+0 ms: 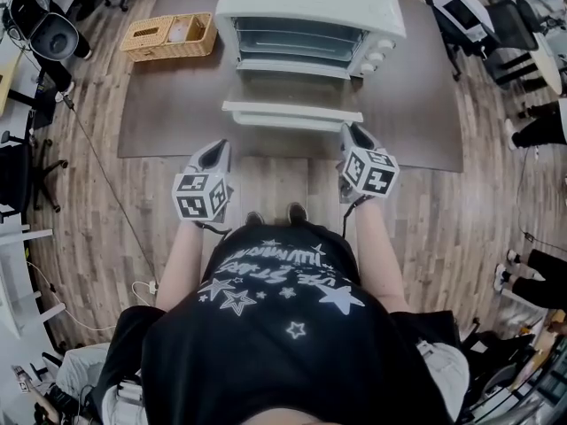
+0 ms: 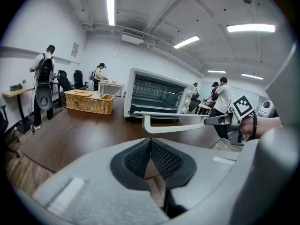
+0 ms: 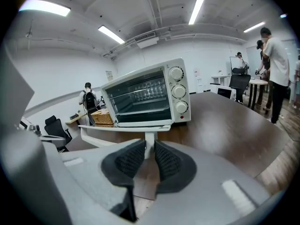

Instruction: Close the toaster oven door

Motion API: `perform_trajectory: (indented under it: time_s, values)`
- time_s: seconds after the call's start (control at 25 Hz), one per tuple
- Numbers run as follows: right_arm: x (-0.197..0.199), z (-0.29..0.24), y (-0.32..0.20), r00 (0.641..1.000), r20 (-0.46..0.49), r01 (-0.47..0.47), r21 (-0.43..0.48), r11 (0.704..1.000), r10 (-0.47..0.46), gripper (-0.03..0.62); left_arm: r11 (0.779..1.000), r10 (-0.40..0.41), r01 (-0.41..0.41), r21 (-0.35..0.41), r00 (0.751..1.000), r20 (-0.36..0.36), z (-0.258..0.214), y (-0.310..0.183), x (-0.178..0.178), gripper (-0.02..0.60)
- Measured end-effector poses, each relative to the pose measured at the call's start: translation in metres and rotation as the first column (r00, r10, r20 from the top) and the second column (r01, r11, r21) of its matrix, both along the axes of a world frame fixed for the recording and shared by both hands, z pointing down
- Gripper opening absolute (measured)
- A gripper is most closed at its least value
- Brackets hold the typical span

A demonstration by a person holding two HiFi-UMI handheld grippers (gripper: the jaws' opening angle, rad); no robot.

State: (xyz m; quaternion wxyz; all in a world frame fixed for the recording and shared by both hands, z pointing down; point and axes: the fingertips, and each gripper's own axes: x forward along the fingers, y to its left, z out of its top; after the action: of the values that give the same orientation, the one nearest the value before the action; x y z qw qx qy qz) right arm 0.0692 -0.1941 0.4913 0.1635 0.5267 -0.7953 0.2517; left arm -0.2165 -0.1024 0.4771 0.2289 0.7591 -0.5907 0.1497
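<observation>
Leverage is what this step needs. My right gripper (image 1: 356,138) has its jaws narrowed onto the right-hand post of the door handle (image 3: 149,145), pads pressing either side of the white bar. The toaster oven door (image 1: 292,91) lies dropped flat in front of the toaster oven (image 1: 310,3) on the brown table (image 1: 425,104). To close it well, I judge I should lift in an arc about the door's bottom edge and let my wrist roll with the handle rather than push straight in (held by one end only, the door could twist, or the light oven could slide back). My left gripper (image 1: 215,149) hangs just short of the door's left corner, jaws pressed together with nothing between them. It could steady the oven's top or nudge the handle's left end upward.

Inside the toaster oven I see a wire rack (image 1: 292,38) with nothing on it, so nothing should foul the door. A wicker basket (image 1: 168,35) sits on the table to the oven's left, apart from it. One half lies under a woven lid with a slot; the other holds something pale I cannot identify.
</observation>
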Motion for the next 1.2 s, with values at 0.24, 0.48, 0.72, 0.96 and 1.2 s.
perform_trajectory:
  time_s: [0.24, 0.48, 0.72, 0.96, 1.2]
  values:
    - [0.000, -0.012, -0.006, 1.000, 0.020, 0.008, 0.037, 0.999, -0.009, 0.074, 1.000, -0.007, 0.007, 0.014, 1.000, 0.010, -0.005, 0.001, 0.000, 0.012]
    - [0.000, -0.023, -0.011, 0.999, 0.029, 0.016, 0.060, 0.998, -0.017, 0.074, 1.000, -0.013, 0.012, 0.023, 1.000, 0.015, -0.009, 0.003, 0.001, 0.012]
    - [-0.002, -0.032, -0.017, 0.998, 0.053, 0.017, 0.084, 0.996, -0.021, 0.074, 1.000, -0.009, 0.009, 0.026, 1.000, 0.023, -0.012, 0.001, 0.003, 0.012]
    - [-0.002, -0.041, -0.022, 0.998, 0.053, 0.017, 0.104, 0.994, -0.022, 0.074, 0.999, -0.001, 0.000, 0.038, 1.000, 0.025, -0.017, -0.005, 0.007, 0.012]
    - [-0.002, -0.048, -0.027, 0.997, 0.078, 0.017, 0.118, 0.993, -0.026, 0.075, 0.999, 0.011, -0.012, 0.045, 1.000, 0.027, -0.021, -0.010, 0.010, 0.012]
